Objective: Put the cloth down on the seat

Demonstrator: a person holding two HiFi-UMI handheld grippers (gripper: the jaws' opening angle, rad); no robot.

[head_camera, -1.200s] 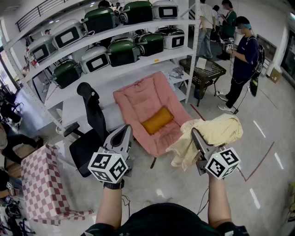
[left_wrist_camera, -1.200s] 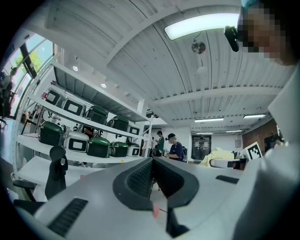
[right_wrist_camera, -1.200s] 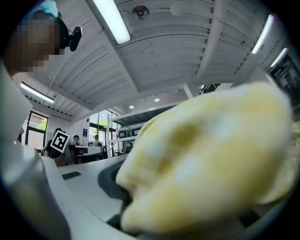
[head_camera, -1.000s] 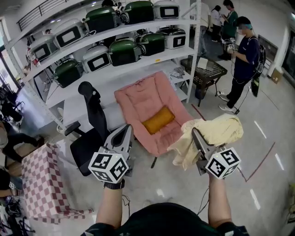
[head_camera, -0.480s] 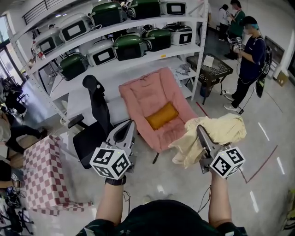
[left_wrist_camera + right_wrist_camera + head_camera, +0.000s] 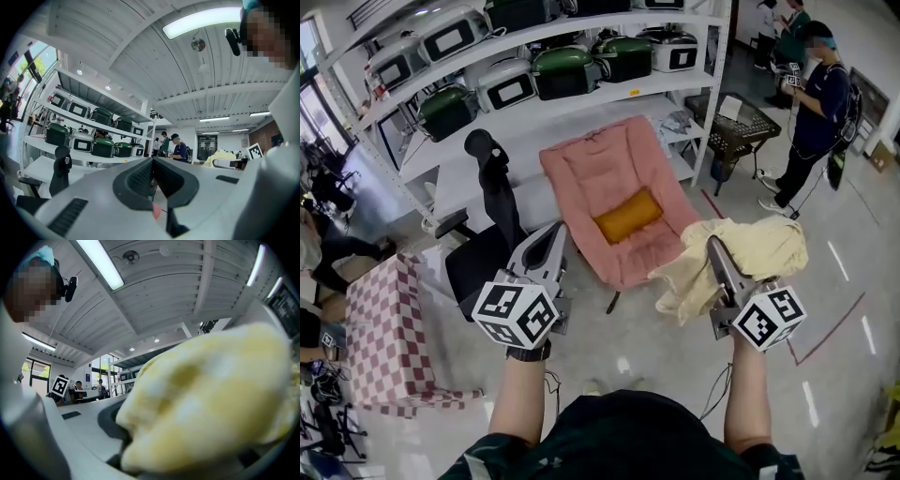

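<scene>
A pink padded folding chair (image 6: 598,178) with an orange cushion (image 6: 627,215) on its seat stands in front of me. My right gripper (image 6: 713,247) is shut on a pale yellow cloth (image 6: 750,256), which hangs in a bunch to the right of the seat, above the floor. In the right gripper view the cloth (image 6: 211,404) fills most of the picture and hides the jaws. My left gripper (image 6: 551,240) is shut and holds nothing; it hovers left of the chair's front edge. In the left gripper view the left gripper (image 6: 152,174) has its pads together.
A black office chair (image 6: 490,244) stands left of the pink chair. Behind are white shelves (image 6: 581,84) with green and white appliances. A red-checked cloth (image 6: 380,337) lies at the left. A black mesh cart (image 6: 733,124) and a person (image 6: 820,103) are at the back right.
The chair and shelves have shifted slightly down and nearer in the head view. Both grippers hold their pose, and the cloth stays in the right one.
</scene>
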